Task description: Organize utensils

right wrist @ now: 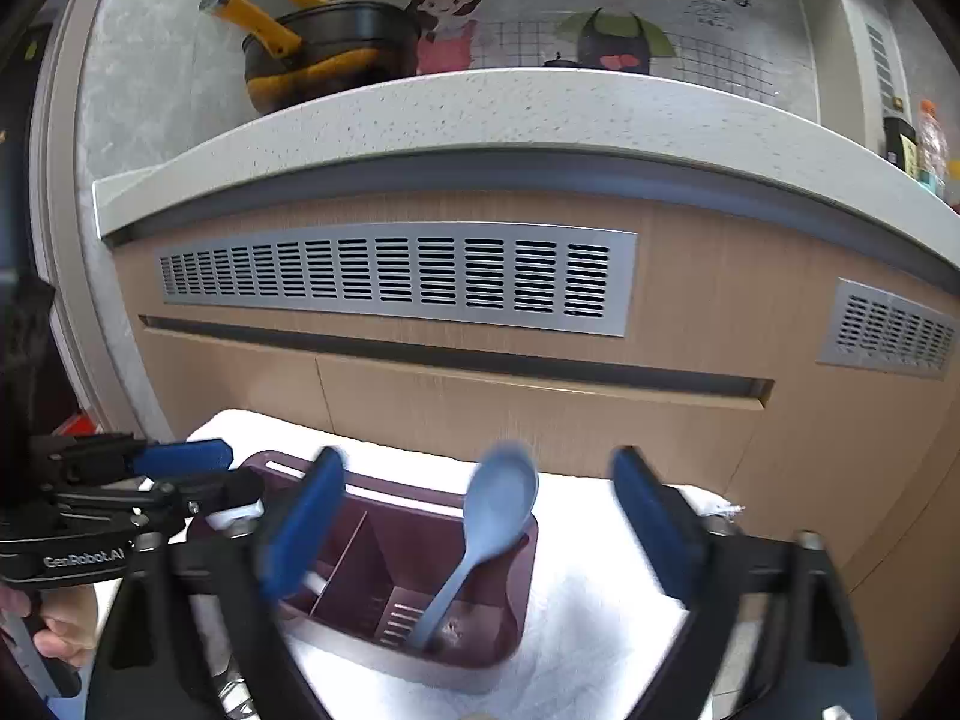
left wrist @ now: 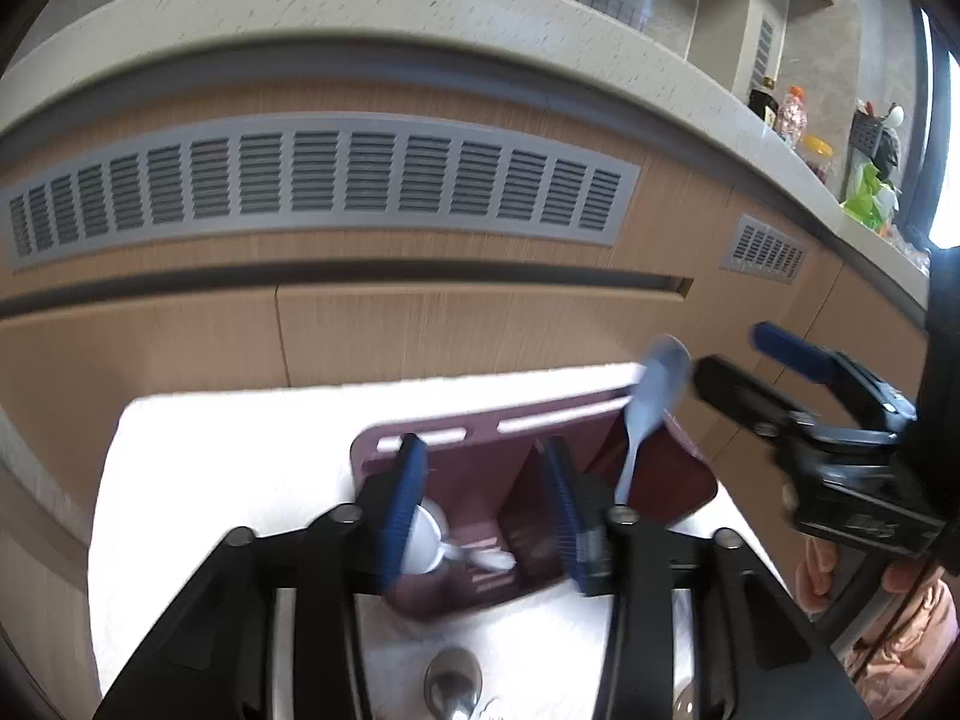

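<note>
- The right gripper has its blue pads wide apart, and nothing is pressed between them.
- Just past its pads stands a blue spoon in the utensil holder.
- The spoon is nearly upright. Its handle end is down at the bottom of the holder, and its bowl sticks up above the rim, leaning against the holder's far right corner.
- The left gripper has its jaws partly apart. Its blue pads hang over the left side of the holder and press on nothing.
- In the left wrist view, something white lies in the holder's left compartment, right by the gripper's left pad. It is too blurry to say what it is.
- The holder is dark red plastic with thin walls inside that split it into compartments. The spoon is in the right one.
- The holder sits on a white cloth over a small table, about in the middle and nearer the far edge.
- A shiny metal spoon lies on the cloth at the near edge, below the left gripper.
- A hand holds the left gripper's handle.
- Behind the table is a wooden cabinet front with a grey vent grille.
- On the counter above it sits a black pot with a yellow handle.
</note>
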### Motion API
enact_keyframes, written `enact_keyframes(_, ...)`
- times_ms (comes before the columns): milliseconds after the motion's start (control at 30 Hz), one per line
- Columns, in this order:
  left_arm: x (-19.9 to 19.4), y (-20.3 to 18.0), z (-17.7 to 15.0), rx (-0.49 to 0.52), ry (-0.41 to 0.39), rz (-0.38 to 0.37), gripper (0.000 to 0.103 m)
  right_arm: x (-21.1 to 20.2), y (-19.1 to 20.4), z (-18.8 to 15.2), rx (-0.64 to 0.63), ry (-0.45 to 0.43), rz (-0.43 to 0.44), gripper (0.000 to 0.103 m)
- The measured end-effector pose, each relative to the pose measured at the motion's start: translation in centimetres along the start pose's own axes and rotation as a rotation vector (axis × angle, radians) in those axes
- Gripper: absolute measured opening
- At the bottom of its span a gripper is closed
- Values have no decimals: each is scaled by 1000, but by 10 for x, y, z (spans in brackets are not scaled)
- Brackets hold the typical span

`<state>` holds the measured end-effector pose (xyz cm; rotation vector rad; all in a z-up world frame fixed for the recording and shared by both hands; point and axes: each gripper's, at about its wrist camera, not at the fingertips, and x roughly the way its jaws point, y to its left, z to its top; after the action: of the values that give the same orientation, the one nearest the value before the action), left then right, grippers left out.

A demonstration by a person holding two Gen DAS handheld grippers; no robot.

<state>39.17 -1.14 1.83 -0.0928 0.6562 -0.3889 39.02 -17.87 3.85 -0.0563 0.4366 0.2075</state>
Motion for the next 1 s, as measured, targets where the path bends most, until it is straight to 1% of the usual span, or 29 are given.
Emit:
enact_keyframes(33, -4, 2, -4, -2, -3, -1, 52, -5, -1, -3, 12, -5, 4, 103)
enact_keyframes(100, -14, 5, -13, -6, -16, 13, 53, -13, -1, -10, 21, -2, 4, 103)
enact_keyframes(167, -27, 11, -23, -15, -21, 37, 53, -20, 2, -22, 9, 27, -9, 103)
enact_keyframes(300, -51, 25, -46, -60, -16, 102, 62, -32, 12, -53, 2, 119, 0, 103)
enact_keyframes(400, -66, 40, -74, -84, 26, 152, 63, -39, 27, -77, -62, 164, -41, 103)
enact_keyframes(500, -75, 49, -101, -107, 72, 162, 63, -47, 45, -97, -139, 187, -95, 103)
enact_keyframes(600, -79, 50, -123, -117, 98, 182, 63, -52, 62, -112, -210, 216, -111, 103)
enact_keyframes(667, -78, 45, -133, -105, 123, 157, 63, -59, 70, -121, -231, 231, -108, 102)
enact_keyframes(733, -72, 34, -135, -56, 139, 120, 63, -67, 72, -127, -215, 247, -116, 102)
enact_keyframes(800, -63, 22, -136, 2, 159, 94, 60, -74, 71, -137, -202, 271, -134, 102)
enact_keyframes(833, -58, 17, -135, 19, 173, 81, 53, -77, 68, -140, -192, 278, -135, 102)
enact_keyframes(900, -43, 10, -133, 36, 215, 62, 45, -86, 60, -151, -158, 303, -108, 102)
enact_keyframes(933, -35, 7, -132, 39, 234, 61, 43, -89, 57, -155, -145, 310, -93, 102)
enact_keyframes(1000, -17, 3, -130, 48, 271, 88, 41, -96, 48, -163, -109, 317, -90, 102)
